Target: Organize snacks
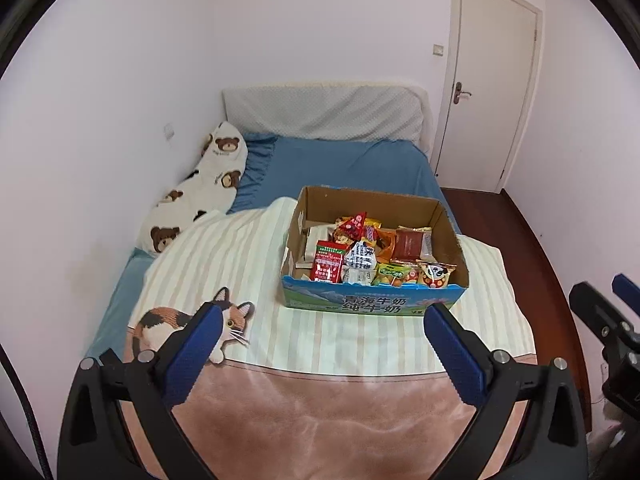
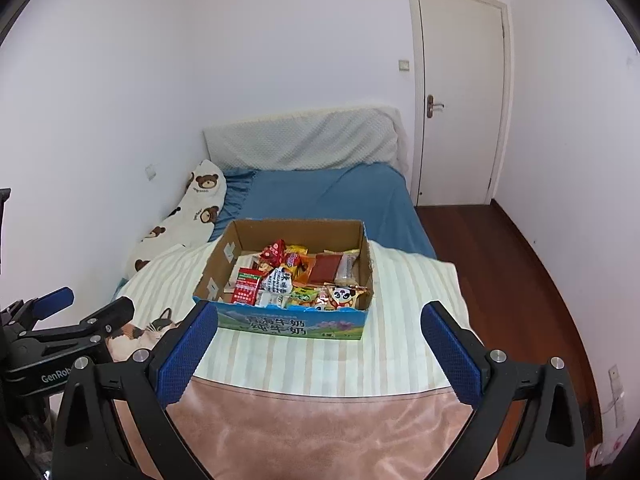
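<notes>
Both grippers wide apart, empty: left gripper [image 1: 324, 316], right gripper [image 2: 320, 316] | snack box [image 1: 372, 300] printed "青海牛奶 纯牛奶"

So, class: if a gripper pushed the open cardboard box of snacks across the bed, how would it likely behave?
The cardboard box would probably drag on the soft striped blanket. Its thin open walls may flex.

Open cardboard box [image 1: 374, 292], blue printed front with Chinese lettering, flaps gone, sits upright on the striped blanket [image 1: 224, 256] mid-bed, holding loose snack packets [image 1: 376, 254] heaped toward its front and right: red, orange, white, green, and one with a panda face [image 1: 436, 274].
</notes>
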Demonstrator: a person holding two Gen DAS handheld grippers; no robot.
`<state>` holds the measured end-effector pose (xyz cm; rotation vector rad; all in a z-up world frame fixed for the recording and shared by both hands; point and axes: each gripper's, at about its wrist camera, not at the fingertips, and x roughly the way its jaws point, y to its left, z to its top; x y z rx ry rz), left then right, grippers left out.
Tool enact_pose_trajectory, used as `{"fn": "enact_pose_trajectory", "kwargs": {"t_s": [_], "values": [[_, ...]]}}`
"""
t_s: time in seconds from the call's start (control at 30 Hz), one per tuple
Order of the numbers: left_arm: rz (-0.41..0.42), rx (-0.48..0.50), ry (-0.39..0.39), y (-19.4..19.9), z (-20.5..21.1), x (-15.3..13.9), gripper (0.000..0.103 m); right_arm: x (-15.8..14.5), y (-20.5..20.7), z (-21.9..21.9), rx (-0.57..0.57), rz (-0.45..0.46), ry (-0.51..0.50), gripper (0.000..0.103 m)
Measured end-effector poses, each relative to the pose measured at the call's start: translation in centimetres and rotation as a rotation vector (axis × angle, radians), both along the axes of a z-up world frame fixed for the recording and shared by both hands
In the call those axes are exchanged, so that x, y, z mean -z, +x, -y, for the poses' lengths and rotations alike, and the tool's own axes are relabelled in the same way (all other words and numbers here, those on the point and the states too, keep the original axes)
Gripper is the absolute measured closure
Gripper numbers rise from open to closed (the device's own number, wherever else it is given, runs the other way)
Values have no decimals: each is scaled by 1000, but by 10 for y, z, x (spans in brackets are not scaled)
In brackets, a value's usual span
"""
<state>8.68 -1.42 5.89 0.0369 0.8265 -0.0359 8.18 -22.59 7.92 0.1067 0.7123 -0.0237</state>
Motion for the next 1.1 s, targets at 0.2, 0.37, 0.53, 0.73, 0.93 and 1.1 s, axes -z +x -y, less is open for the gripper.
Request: {"fn": "enact_pose_trajectory", "kwargs": {"t_s": [0.2, 0.37, 0.53, 0.73, 0.93, 1.1], "values": [[-27, -16, 25, 34, 0, 21, 0, 29, 37, 5, 25, -50, 12, 0], [-38, -10, 52, 62, 5, 35, 0, 52, 70, 10, 54, -78, 15, 0], [-45, -5, 83, 86, 11, 49, 0, 70, 98, 16, 85, -92, 10, 0], [-62, 5, 100, 109, 17, 64, 0, 82, 123, 21, 110, -102, -17, 0], [-95, 27, 97, 126, 23, 81, 0, 95, 140, 24, 118, -127, -41, 0], [-86, 42, 97, 131, 27, 86, 0, 105, 148, 24, 111, -132, -45, 0]]}}
